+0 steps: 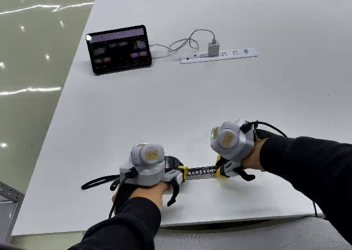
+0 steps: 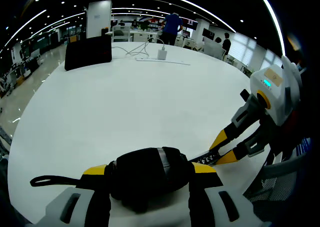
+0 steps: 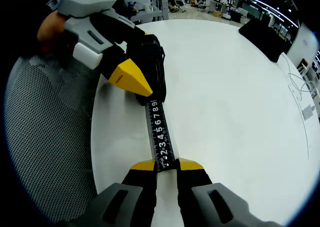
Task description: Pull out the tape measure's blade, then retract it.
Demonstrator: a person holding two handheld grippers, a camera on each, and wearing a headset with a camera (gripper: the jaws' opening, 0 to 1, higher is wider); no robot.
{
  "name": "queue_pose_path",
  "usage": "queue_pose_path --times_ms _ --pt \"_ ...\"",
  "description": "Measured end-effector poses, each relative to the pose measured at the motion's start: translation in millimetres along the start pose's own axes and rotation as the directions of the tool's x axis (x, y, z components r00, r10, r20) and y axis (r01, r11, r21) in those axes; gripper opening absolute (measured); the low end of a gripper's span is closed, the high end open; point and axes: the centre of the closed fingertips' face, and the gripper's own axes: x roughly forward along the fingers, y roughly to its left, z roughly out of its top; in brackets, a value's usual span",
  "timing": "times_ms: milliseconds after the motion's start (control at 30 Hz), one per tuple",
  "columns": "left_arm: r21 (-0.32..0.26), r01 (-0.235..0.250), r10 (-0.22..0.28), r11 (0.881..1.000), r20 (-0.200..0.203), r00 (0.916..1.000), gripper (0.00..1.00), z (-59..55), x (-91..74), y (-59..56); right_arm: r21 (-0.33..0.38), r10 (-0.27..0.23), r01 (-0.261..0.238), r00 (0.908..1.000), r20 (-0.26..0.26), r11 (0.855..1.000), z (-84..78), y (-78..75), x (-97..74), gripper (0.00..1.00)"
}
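left hand-held gripper (image 2: pixel 150 169): clamps tape measure case (image 3: pixel 148 54) on tabletop (image 1: pixel 192 96) | right hand-held gripper (image 3: pixel 164 164): pinches blade (image 3: pixel 158 129), partly drawn out

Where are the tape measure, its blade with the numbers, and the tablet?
tape measure (image 2: pixel 150 174): left gripper view, on the top of its black case.
blade (image 3: pixel 159 129): right gripper view, on the printed numbers, mid-strip.
tablet (image 1: pixel 119 48): head view, on the middle of its dark screen.
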Motion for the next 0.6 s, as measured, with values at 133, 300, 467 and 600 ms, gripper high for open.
queue_pose_path --times_ms 133,300,467,600 --pt "0.0 0.0 0.0 1.0 0.0 1.0 0.59 0.1 0.1 0.0 -0.001 0.0 0.0 1.0 -0.001 1.0 1.2 0.3 0.4 0.1" --pt "0.0 0.0 0.0 1.0 -0.001 1.0 0.59 0.0 0.4 0.1 -0.005 -0.003 0.003 1.0 0.001 1.0 2.5 0.5 1.3 0.1" --pt "-0.001 0.0 0.0 1.0 0.0 1.0 0.59 0.0 0.3 0.1 -0.002 -0.003 0.003 1.0 0.005 1.0 3.9 1.1 2.0 0.1" --pt "0.0 -0.001 0.001 1.0 0.0 1.0 0.59 0.0 0.4 0.1 -0.006 -0.004 0.004 1.0 0.007 1.0 5.0 1.7 2.6 0.11"
